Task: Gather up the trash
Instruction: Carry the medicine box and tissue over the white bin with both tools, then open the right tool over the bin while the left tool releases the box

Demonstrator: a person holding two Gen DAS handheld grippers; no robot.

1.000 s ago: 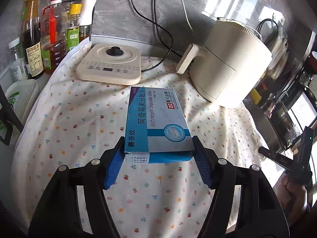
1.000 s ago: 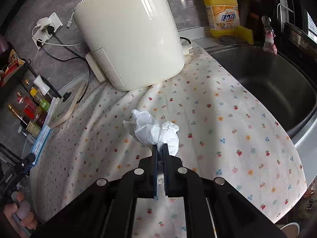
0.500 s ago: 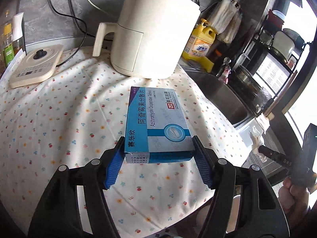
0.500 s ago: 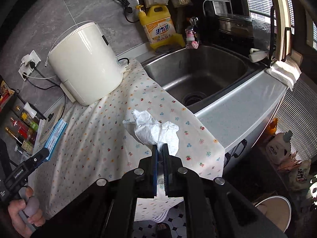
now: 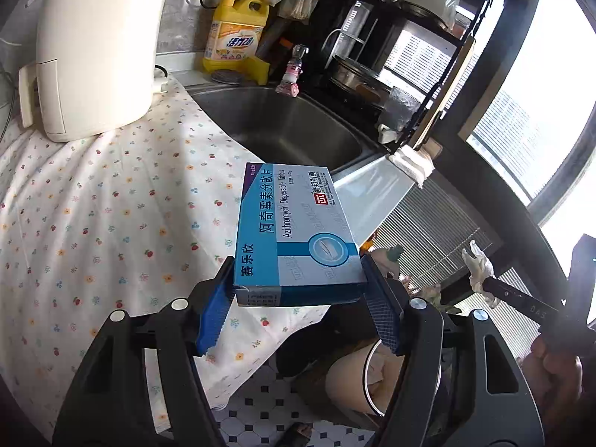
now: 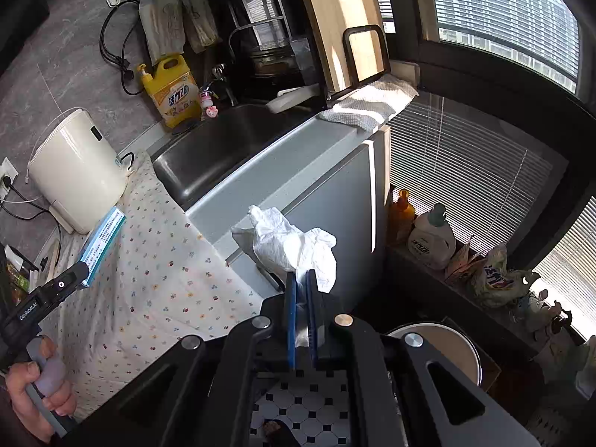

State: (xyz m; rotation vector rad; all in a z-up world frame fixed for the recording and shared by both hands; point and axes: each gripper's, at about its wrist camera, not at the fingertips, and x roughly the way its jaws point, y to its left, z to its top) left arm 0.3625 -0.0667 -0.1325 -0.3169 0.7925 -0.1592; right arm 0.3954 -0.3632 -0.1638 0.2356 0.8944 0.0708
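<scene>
Tissue (image 6: 290,246) pinched in right gripper (image 6: 301,313), box (image 5: 294,231) in left gripper (image 5: 298,320)

"Azithromycin Dispersible Tablets" on blue medicine box (image 5: 294,231), "GenRoboAI" on left claw handle (image 6: 28,307)

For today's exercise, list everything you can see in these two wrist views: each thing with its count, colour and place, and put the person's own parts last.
Medicine box: one, blue and white, held in the left tool.
Crumpled tissue: one, white, pinched in the right tool.
Trash bin: one, cream, on the floor by the cabinet.
Floral cloth: one, white with small prints, over the counter.
Air fryer: one, cream, at the back of the cloth.
Sink: one, steel, right of the cloth.
Detergent jug: one, yellow, behind the sink.
Towel: one, white, at the counter's end.
Bottles: two, orange and white, on the window ledge.
Left tool: black, blue pads.
Right tool: black, blue pads.
</scene>
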